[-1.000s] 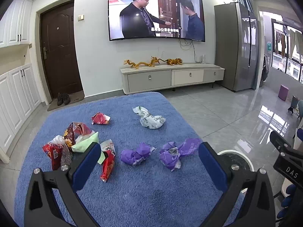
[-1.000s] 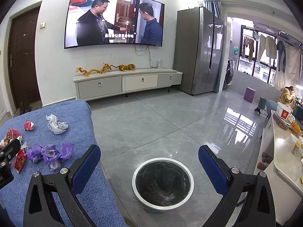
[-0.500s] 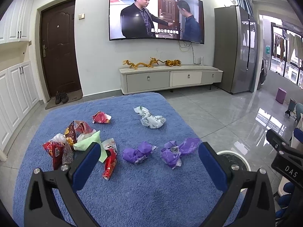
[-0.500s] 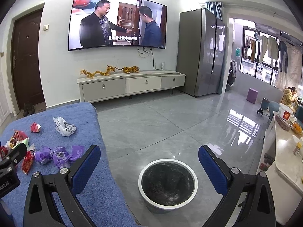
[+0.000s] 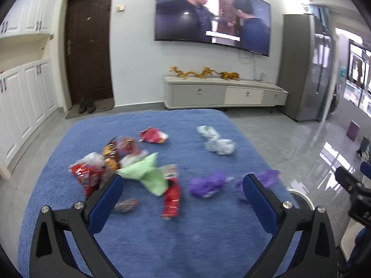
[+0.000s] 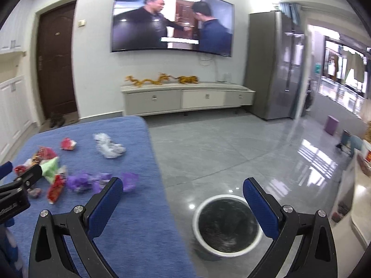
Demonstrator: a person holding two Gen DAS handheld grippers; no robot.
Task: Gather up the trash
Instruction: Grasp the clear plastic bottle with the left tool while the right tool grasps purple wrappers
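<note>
Hovering w/ left gripper (image 5: 183, 180) over blue pile rug (image 5: 143, 243), jaws wide apart, gripping nothing. Crumpled red, green, purple & white wrappers (image 5: 148, 173) lying mid-rug. Holding right gripper (image 6: 183, 193) likewise wide, empty, near rug's right edge, by round white-rimmed bin (image 6: 226, 224).
</note>
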